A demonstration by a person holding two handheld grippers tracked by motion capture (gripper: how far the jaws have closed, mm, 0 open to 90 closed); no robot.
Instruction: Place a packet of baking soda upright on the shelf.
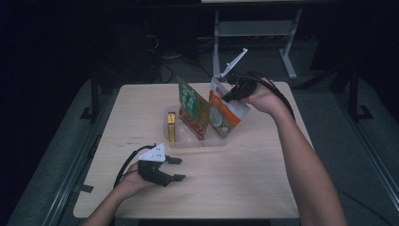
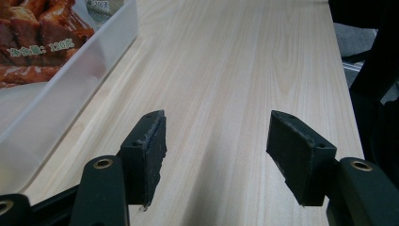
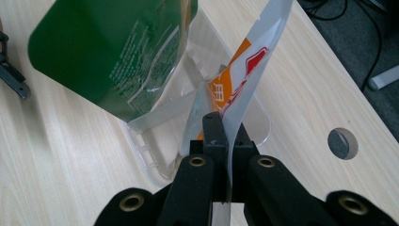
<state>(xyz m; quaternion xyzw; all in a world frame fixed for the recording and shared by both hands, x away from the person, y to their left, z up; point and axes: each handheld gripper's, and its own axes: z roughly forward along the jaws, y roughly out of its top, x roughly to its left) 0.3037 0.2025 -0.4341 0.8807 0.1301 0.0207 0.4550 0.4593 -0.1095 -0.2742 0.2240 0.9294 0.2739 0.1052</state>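
**Orange snack bag held over the clear bin**

The right gripper (image 1: 229, 94) pinches the top edge of an orange and white snack bag (image 1: 225, 114). Its two black jaws are shut tight on the thin, shiny plastic, as the right gripper view shows (image 3: 225, 141). The bag (image 3: 244, 80) is flat and long. Its long side runs from the pinched top down into the bin, and it leans, with the top tipped toward the right hand (image 1: 263, 99) and the bottom resting in the right end of the clear plastic bin (image 1: 188, 141). There is a round white picture on the front of the bag.

The bin is see-through, with smooth, soft-cornered walls (image 3: 155, 162). It sits in the middle of the light wooden table (image 1: 235, 188). A green snack bag (image 1: 193, 106) stands in the bin too, just beside the orange one, and it leans the same way. A red bag with a food picture (image 1: 190, 125) sits low in front of it. A thin yellow packet (image 1: 172, 127) stands at the left end of the bin.

The left gripper (image 1: 175, 168) rests near the front of the table, well apart from the bin. Its jaws are wide apart with nothing between them, just bare wood (image 2: 216, 155).
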